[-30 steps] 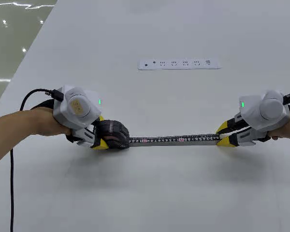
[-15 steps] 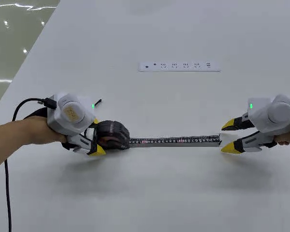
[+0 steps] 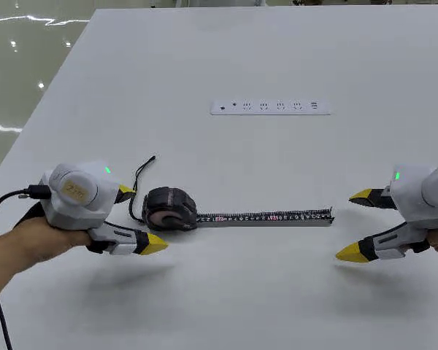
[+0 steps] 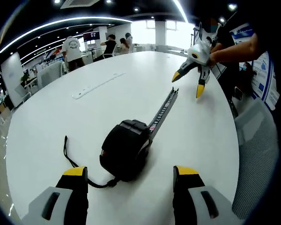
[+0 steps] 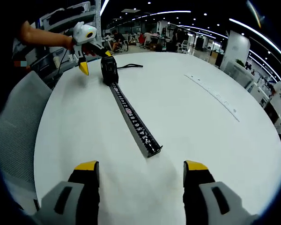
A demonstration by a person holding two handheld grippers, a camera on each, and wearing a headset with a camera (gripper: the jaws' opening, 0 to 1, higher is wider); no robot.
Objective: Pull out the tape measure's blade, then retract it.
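While the tape measure (image 3: 170,209) lies on the white table (image 3: 226,292), its blade (image 3: 266,216) drawn out flat to the right, both tools hover off it, jaws spread wide. The left gripper (image 3: 143,219) is just beside the case, and the right gripper (image 3: 352,224) is apart from the blade's tip. There's bare tabletop between them. The power strip (image 3: 270,108) sits well beyond, and the table's left edge runs near the left gripper.

Left gripper (image 3: 140,219) and right gripper (image 3: 355,224) point at each other, well apart, both jaws spread wide, one hand on each.
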